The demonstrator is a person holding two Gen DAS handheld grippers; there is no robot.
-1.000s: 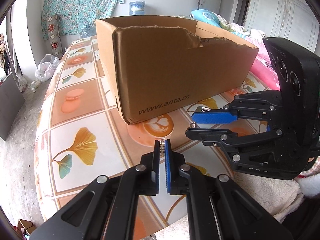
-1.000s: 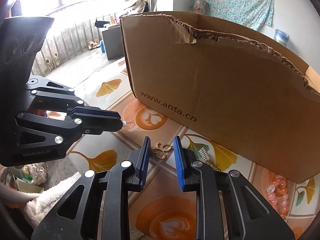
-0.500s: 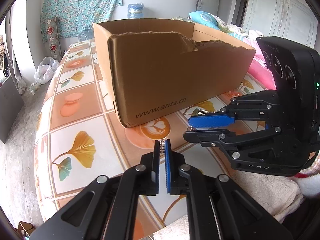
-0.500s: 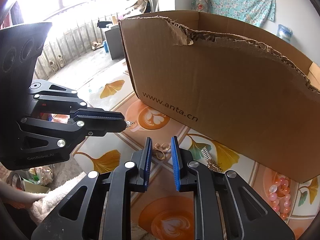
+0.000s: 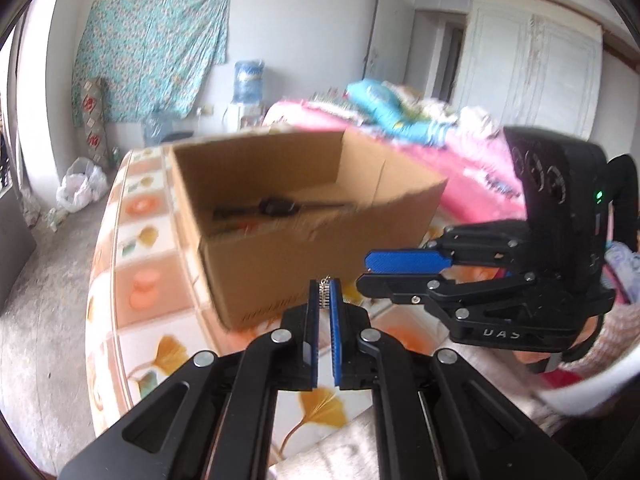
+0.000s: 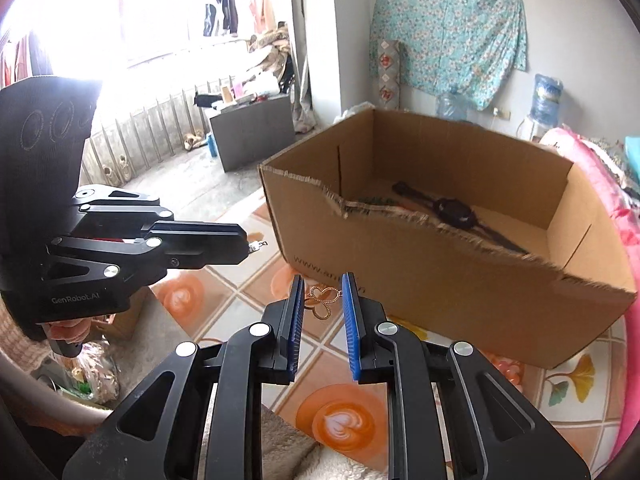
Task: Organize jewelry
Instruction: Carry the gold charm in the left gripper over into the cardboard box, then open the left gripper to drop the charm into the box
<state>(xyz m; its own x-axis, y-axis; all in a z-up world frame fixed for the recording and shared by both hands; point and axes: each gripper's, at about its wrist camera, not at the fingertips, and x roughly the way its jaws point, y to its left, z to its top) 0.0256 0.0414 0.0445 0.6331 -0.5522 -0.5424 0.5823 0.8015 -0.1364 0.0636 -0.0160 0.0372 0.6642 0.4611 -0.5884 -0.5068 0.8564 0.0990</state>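
The left hand-held gripper (image 5: 325,292) is pinching a small silver piece of jewelry (image 5: 324,290) between the tips of its blue pads, which are pressed almost together. In the right wrist view the same piece is sticking out from the tip of this gripper as a small clasp. The right hand-held gripper (image 6: 323,298) is gripping a gold butterfly-shaped piece (image 6: 323,297) between its blue pads; the pads are standing a little apart, with the piece spanning the gap between them. Both grippers are hovering above the worktop (image 6: 256,280), which is wearing a cloth with ginkgo leaves and coffee cups, just in front of the cardboard box (image 6: 440,280).

The box is standing open on the worktop, its near wall torn along the upper edge. A dark watch (image 6: 454,210) is lying on the box floor, with something green beside it that I cannot identify. A pink bed (image 5: 460,168) is standing next to the worktop. A patterned turquoise cloth (image 6: 444,40) is hanging on the wall behind.
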